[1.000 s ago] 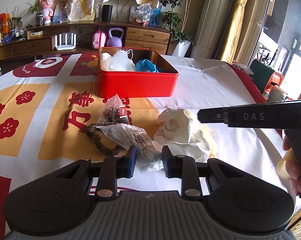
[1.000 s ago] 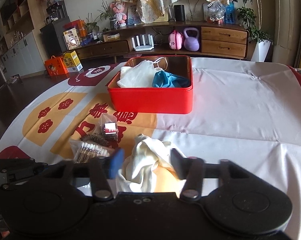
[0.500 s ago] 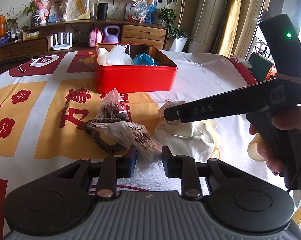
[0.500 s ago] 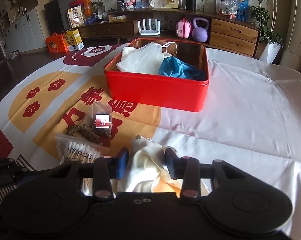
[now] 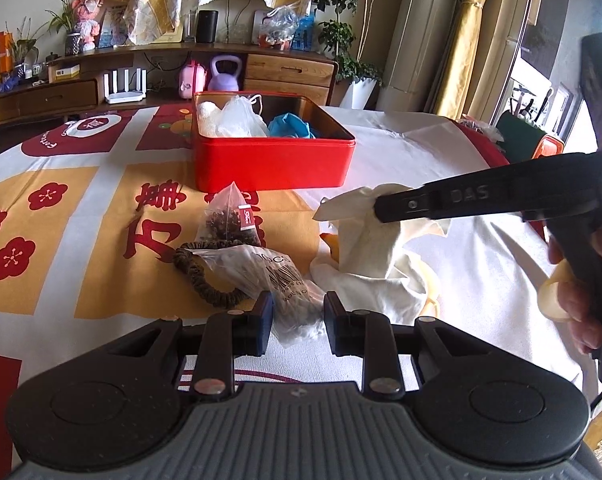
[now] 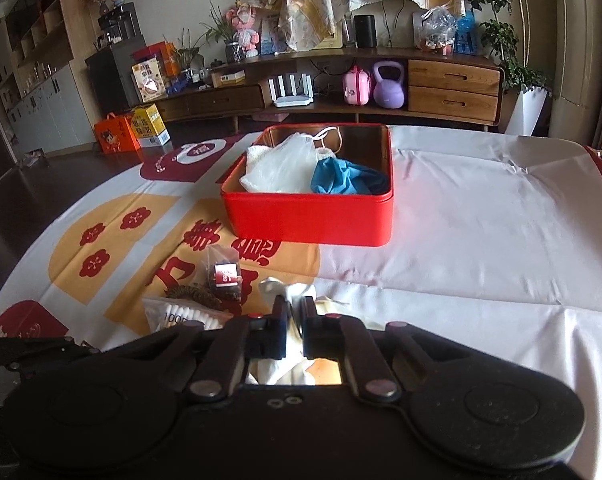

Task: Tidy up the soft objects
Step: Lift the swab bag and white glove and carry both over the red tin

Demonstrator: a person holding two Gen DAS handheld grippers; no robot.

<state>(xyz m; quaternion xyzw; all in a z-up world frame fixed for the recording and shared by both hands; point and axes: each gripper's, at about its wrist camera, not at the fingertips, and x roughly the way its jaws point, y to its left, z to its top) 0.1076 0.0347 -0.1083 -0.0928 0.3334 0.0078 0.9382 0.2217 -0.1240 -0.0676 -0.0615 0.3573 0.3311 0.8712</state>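
So we've got the right gripper (image 6: pixel 292 312) clamped on the cream cloth (image 5: pixel 375 256). Its jaws have just been closing and now they're pinched together on a fold of the fabric, with the top of the cloth pulled up into a peak while the rest sags onto the tablecloth (image 6: pixel 481 248). The cloth sits in front of the red tin (image 5: pixel 271 160), off toward its right corner, a little way from touching it.

Our left gripper (image 5: pixel 295 320) hangs just in front of the clear plastic bag (image 5: pixel 269 276), jaws a bit apart with the bag's near end lying between them. We can't tell if the pads are actually touching it.

That bag lies in front of the tin too, left of the cloth, with a brown hair scrunchie (image 5: pixel 205 276) half tucked under it and a little mesh pouch (image 5: pixel 231 220) standing just behind, nearer the tin. Inside the tin there's a white bag (image 6: pixel 281 168) on the left and something blue (image 6: pixel 341 178) on the right.
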